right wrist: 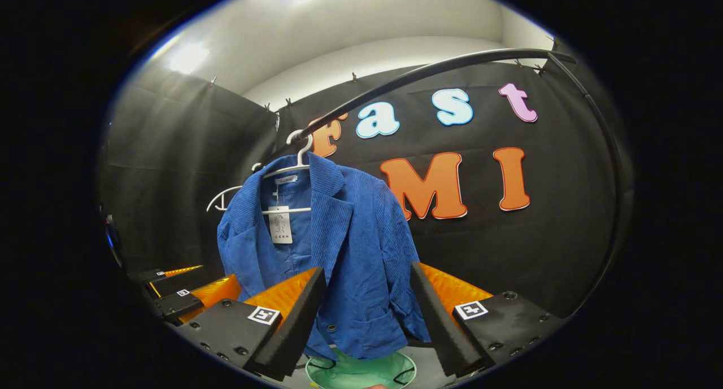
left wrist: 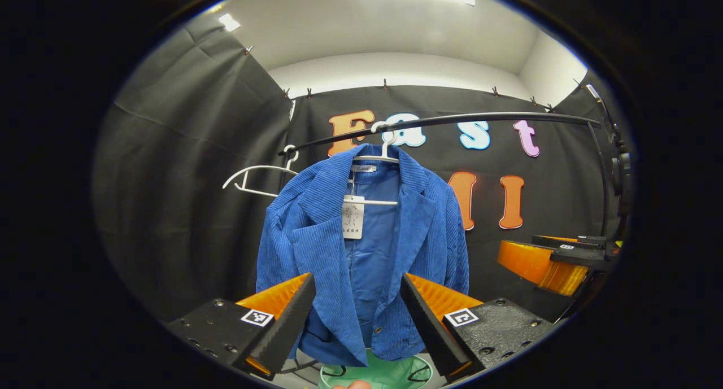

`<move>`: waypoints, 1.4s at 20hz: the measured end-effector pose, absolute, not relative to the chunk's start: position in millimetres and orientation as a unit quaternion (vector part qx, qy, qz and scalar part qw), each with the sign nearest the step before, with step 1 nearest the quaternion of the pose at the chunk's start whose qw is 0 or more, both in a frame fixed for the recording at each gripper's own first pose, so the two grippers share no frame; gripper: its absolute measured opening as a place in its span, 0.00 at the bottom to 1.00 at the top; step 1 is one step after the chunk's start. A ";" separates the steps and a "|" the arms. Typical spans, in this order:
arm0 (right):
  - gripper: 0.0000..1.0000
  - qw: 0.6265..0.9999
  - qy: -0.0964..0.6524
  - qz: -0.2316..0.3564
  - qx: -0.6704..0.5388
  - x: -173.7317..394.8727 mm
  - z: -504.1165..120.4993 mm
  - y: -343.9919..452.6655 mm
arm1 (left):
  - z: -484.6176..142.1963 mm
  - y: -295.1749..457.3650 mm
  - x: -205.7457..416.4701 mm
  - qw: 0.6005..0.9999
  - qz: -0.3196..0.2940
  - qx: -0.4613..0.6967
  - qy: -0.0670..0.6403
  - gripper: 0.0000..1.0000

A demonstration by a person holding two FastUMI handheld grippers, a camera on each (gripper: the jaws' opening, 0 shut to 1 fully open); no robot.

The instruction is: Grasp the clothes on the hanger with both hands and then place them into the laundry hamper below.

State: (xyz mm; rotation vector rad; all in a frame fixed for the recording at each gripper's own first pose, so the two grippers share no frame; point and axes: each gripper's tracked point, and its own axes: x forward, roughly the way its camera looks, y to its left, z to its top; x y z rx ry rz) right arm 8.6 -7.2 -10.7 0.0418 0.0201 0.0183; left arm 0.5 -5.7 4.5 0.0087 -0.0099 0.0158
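A blue corduroy jacket (left wrist: 361, 248) hangs on a white hanger (left wrist: 384, 152) from a black rail (left wrist: 486, 118), a paper tag at its collar. Under it stands a green laundry hamper (left wrist: 375, 375). My left gripper (left wrist: 356, 315) is open in front of the jacket's lower half, short of the cloth. In the right gripper view the jacket (right wrist: 350, 248) hangs from its hanger (right wrist: 296, 152) over the hamper (right wrist: 361, 372). My right gripper (right wrist: 367, 315) is open too, facing the jacket's right side and hem, apart from it.
An empty white hanger (left wrist: 254, 177) hangs on the rail left of the jacket. The rail bends down into a post (left wrist: 604, 174) at the right. The right gripper (left wrist: 556, 259) shows at the right edge of the left gripper view, the left gripper (right wrist: 181, 296) at the lower left of the right gripper view.
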 end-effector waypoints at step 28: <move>0.89 0.996 0.058 0.067 -0.003 161.2 -69.2 81.7 | 11.1 77.9 2.7 0.994 0.106 -0.008 -0.015 0.92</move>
